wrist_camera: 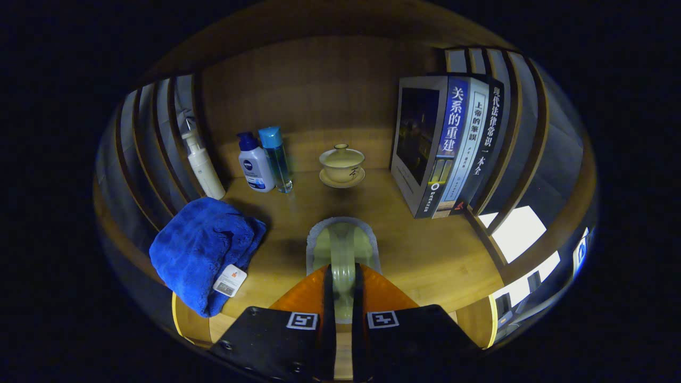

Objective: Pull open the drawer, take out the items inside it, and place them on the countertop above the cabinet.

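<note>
Between the fingers: gripper (343,287) is nearly closed, both fingers pressing the sides of a pale green glazed piece (343,250). It reads as a cup or small pitcher held by its handle; exact form hard to tell from this angle. Its body sits just ahead of the fingertips, over the front-middle of the countertop (425,255). Whether it touches the wood or hangs just above, can't tell.

My read: this is an item out of the drawer, at the put-down stage. Narrow pinch on the thin part makes sense, since the wider body wouldn't fit the jaws.

Surface is smooth light wood, an alcove with a wood back panel and slatted sides.

Other stuff:
- Blue towel (205,252), plush, folded, tag showing, at the front left edge, partly overhanging.
- White pump bottle (202,165) at the back left corner, leaning against the slats.
- Small white bottle (254,165) with dark cap, and just beside it a clear blue-capped bottle (277,159), left of centre near the back.
- Lidded tea bowl (341,162) on a saucer, cream ceramic, at back centre, straight beyond the held piece.
- Books (447,143), upright, spines out, against the right side.

Open patch at front-centre looks like the obvious drop zone, well apart from the bowl.
</note>
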The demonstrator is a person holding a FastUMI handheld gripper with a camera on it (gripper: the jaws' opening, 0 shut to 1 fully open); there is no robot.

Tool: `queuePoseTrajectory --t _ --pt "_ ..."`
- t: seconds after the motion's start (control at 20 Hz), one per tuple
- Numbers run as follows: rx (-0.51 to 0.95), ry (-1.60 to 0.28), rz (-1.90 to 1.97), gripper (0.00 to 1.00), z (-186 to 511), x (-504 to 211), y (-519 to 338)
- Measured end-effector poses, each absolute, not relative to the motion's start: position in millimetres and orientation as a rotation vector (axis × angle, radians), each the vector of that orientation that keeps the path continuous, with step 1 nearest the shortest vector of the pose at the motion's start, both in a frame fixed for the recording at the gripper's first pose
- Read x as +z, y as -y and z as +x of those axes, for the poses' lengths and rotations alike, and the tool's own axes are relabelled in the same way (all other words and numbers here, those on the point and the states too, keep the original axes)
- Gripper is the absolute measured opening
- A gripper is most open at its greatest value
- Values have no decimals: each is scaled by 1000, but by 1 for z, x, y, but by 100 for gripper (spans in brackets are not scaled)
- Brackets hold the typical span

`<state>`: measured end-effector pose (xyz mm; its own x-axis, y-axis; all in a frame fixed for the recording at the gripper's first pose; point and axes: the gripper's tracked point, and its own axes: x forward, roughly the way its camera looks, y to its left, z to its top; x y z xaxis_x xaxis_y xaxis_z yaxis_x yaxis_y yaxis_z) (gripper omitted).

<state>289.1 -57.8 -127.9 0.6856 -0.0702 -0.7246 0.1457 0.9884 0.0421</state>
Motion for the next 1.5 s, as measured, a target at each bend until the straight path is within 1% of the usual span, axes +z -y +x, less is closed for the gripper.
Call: queuePoseTrajectory --t 0.25,0.45,0.5,0.6,0.65,0.8,0.9,1.0,1.1,1.2,1.35,1.5 --pt "-125 -798 112 21 300 -127 62" --pt "-107 -790 82 26 306 -131 60" --pt "-106 -794 80 30 306 -133 59" --pt "-88 -800 87 32 309 -138 53" --pt "-89 -799 82 36 310 -139 53" --pt "-107 -798 78 68 308 -142 57" --pt "-112 -790 80 77 308 -141 59" --pt "-110 -773 84 97 309 -137 58" --pt "-115 -740 81 100 309 -126 61" --pt "-115 -670 62 100 308 -106 65" --pt "-143 -529 9 100 302 -53 80" --pt "-170 -369 35 99 281 1 84"
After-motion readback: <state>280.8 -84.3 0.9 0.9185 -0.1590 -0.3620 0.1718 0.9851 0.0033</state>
